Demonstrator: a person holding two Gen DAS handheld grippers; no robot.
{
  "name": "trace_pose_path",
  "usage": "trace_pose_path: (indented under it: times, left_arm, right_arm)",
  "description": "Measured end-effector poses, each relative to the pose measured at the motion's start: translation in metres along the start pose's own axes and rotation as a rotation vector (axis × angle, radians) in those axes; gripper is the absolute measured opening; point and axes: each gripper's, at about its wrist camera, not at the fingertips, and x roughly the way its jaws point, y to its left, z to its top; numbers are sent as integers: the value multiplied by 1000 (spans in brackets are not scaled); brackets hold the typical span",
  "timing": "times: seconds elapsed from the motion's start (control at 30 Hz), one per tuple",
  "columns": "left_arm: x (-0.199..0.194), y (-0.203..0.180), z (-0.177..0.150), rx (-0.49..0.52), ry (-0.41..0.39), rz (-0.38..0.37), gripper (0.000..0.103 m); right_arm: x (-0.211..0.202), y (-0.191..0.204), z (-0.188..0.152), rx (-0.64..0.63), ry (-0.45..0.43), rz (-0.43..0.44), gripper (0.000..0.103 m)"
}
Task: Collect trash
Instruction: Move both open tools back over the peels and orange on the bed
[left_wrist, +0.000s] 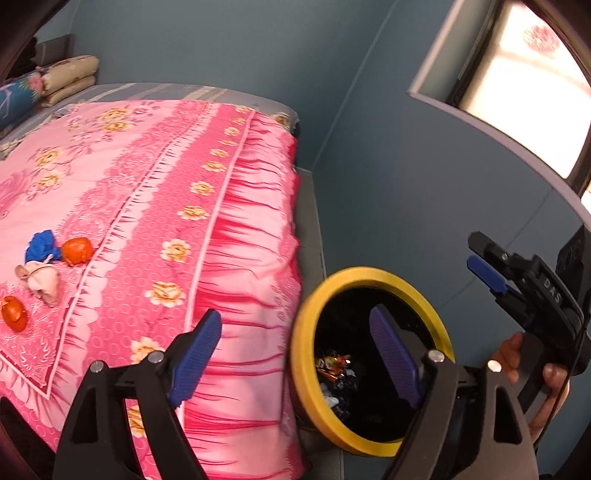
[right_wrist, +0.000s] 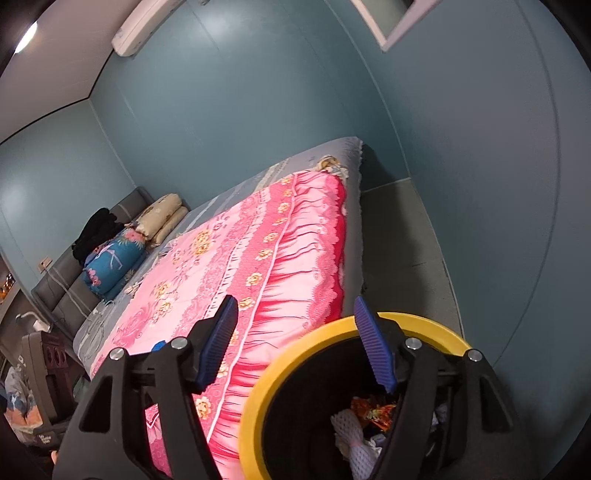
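A black bin with a yellow rim (left_wrist: 373, 275) stands on the floor beside the bed; it also shows in the right wrist view (right_wrist: 258, 398) with wrappers and white netting inside. On the pink floral blanket (left_wrist: 166, 206) lie a blue crumpled piece (left_wrist: 42, 245), two orange pieces (left_wrist: 75, 250) (left_wrist: 14, 313) and a pale crumpled piece (left_wrist: 40, 282). My left gripper (left_wrist: 295, 343) is open and empty, straddling the bed edge and the bin. My right gripper (right_wrist: 295, 343) is open and empty over the bin's rim; it also shows in the left wrist view (left_wrist: 484, 271).
The bed fills the left side, with pillows (right_wrist: 162, 216) and a blue bolster (right_wrist: 110, 264) at its head. A blue wall (left_wrist: 388, 166) with a window (left_wrist: 517, 81) lies right of the bin. A narrow grey floor strip (right_wrist: 406, 251) runs between the bed and the wall.
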Motion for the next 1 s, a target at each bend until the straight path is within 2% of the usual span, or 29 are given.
trace_pose_path:
  times: [0.47, 0.8, 1.0]
  left_arm:
    - [-44, 70, 15, -100, -102, 115, 88]
    - [-67, 122, 17, -133, -138, 236, 89]
    - [-76, 160, 11, -157, -146, 310, 89]
  right_arm:
    - [26, 89, 2, -174, 6, 124, 71]
    - [66, 152, -4, -259, 74, 230, 78]
    - [100, 191, -14, -310, 151, 268, 81]
